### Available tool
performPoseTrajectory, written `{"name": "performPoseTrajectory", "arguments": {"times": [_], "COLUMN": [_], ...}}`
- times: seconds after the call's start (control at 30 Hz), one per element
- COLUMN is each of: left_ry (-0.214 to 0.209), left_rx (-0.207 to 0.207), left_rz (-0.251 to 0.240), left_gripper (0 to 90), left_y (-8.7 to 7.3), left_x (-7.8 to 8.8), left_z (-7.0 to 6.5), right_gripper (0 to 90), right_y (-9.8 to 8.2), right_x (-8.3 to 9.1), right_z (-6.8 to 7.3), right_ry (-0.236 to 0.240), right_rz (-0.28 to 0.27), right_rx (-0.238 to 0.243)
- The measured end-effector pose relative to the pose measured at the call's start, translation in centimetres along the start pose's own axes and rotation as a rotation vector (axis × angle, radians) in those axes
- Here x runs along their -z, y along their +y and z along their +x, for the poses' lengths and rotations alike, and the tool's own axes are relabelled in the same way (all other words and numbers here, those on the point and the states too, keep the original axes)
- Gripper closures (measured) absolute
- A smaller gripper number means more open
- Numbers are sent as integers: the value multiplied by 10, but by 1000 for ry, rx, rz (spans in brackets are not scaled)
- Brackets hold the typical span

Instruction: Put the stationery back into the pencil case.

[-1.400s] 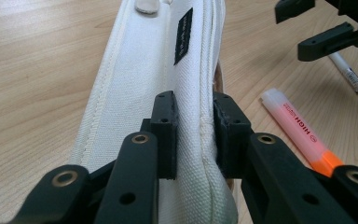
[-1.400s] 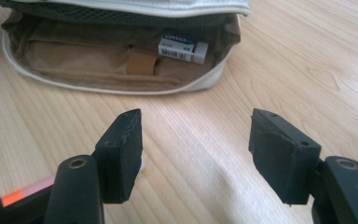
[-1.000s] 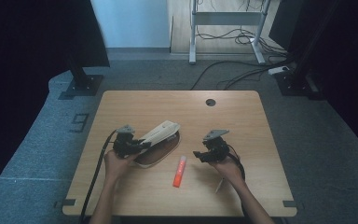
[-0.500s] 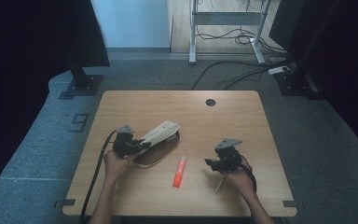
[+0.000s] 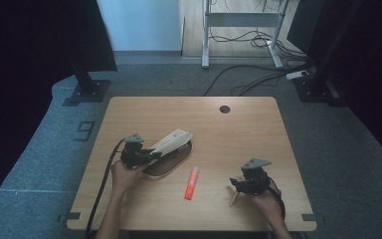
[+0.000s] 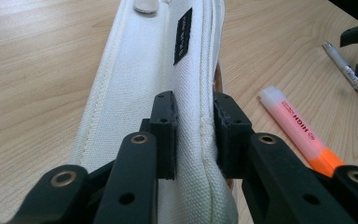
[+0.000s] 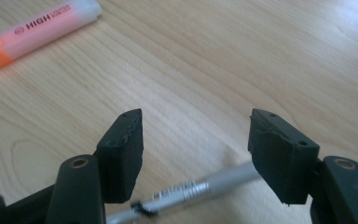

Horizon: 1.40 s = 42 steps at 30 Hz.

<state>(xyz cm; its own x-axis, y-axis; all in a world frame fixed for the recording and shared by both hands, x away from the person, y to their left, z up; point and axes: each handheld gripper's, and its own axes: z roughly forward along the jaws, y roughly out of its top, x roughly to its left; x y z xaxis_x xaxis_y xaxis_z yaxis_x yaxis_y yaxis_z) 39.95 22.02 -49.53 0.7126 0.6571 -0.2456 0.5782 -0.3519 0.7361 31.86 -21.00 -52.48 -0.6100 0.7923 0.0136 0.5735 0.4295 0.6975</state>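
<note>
A white fabric pencil case [image 5: 171, 141] lies left of the table's middle, its white side raised over a brown underside. My left gripper [image 5: 146, 155] is shut on the pencil case [image 6: 140, 70] along its seam, near its end; the left gripper [image 6: 193, 112] has both pads pressed on the cloth. An orange highlighter [image 5: 192, 182] lies flat between the two hands. My right gripper [image 5: 238, 185] stands open low over a silver pen [image 5: 234, 198]. In the right gripper view the pen [image 7: 191, 191] crosses under the right gripper [image 7: 196, 135], untouched by the jaws.
The wooden table [image 5: 258, 129] has a round cable hole [image 5: 224, 109] at its far side. The highlighter [image 6: 298, 133] is just right of the case, and the pen [image 6: 349, 74] lies beyond it. Black stands and cables are on the floor behind.
My right gripper has moved right and toward the near edge, coming down over the pen. The left gripper and the pencil case have stayed put.
</note>
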Motion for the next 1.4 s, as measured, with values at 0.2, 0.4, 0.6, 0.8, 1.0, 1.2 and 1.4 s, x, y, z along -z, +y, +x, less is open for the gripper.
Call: {"name": "performPoseTrajectory", "arguments": {"times": [0.2,0.4,0.6,0.8,1.0,1.2,1.4], "left_ry": [1,1,1,0,1,2,1], "left_rx": [-3,-6,-7,-8,-10,-13,-13], "left_rz": [1,2,3,3,4,5,6], "left_gripper": [721,720,720,719,717,717,719], "left_y": [0,0,0,0,0,0,0], "left_x": [0,0,-1,-1,-1,-1,-1], "left_z": [-1,-1,-2,-2,-2,-2,-2], "right_gripper": [360,370,431,495,579,691,774], "right_y": [-13,-19,-21,-23,-28,-32,-35], "right_x": [4,0,1,2,5,9,11], "right_z": [-1,1,5,5,-3,-11,-19], "right_ry": [-10,-16,-71,-91,-74,-69,-65], "right_rz": [6,5,21,38,26,17,7], "right_rx": [-32,-40,-19,-35,-71,-90,-104]}}
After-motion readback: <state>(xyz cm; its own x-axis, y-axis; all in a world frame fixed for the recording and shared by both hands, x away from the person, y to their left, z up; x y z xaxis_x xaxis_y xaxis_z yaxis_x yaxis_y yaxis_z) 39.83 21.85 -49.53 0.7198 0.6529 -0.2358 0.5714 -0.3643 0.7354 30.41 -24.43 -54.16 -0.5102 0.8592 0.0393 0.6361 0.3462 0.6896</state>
